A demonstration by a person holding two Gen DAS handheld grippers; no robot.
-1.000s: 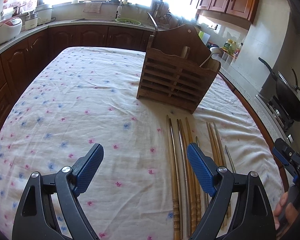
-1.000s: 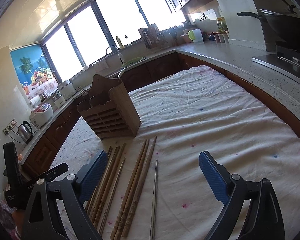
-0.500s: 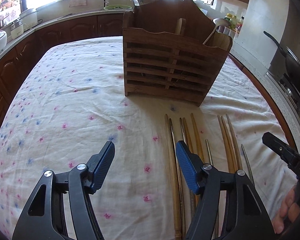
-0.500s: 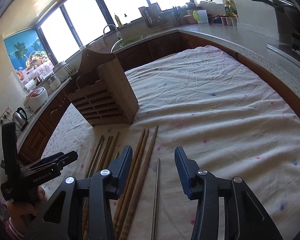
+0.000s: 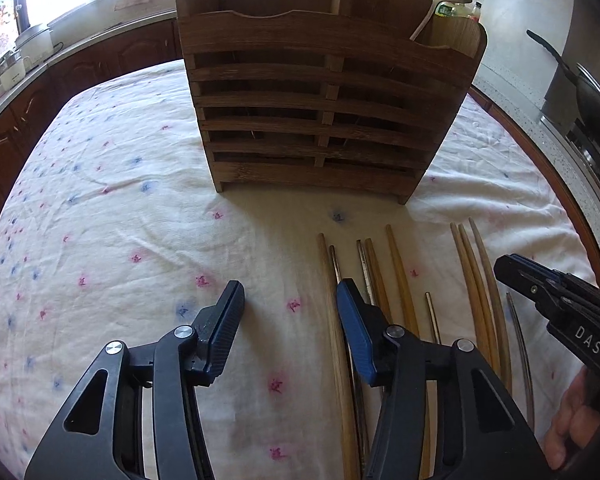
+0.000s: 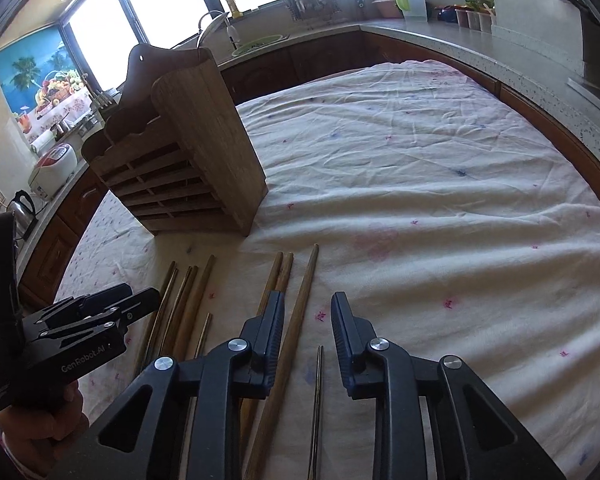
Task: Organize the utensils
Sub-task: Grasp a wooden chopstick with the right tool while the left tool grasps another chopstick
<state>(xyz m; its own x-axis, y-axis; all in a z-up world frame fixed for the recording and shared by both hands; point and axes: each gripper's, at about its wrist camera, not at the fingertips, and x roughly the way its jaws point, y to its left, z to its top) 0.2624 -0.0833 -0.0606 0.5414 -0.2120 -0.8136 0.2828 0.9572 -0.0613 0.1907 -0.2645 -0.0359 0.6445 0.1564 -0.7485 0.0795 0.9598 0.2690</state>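
A slatted wooden utensil holder [image 5: 324,92] stands on the floral cloth; it also shows in the right wrist view [image 6: 184,160], with a pale spoon [image 5: 440,4] in its right compartment. Several wooden and metal chopsticks [image 5: 404,292] lie side by side in front of it, also in the right wrist view [image 6: 296,312]. My left gripper [image 5: 290,312] is open and empty, low over the cloth, its right finger above the leftmost chopsticks. My right gripper [image 6: 306,328] is partly open and empty, straddling a wooden chopstick and a thin metal chopstick [image 6: 318,400].
The cloth-covered table [image 6: 420,184] is ringed by kitchen counters [image 6: 480,44]. A stove with a wok [image 5: 588,92] is at the right. A sink [image 6: 256,44], a rice cooker [image 6: 56,168] and a kettle [image 6: 20,204] stand on the far counter.
Both grippers moved forward and down toward the holder and chopsticks. Both jaws narrowed from wide open; the right narrowed more.
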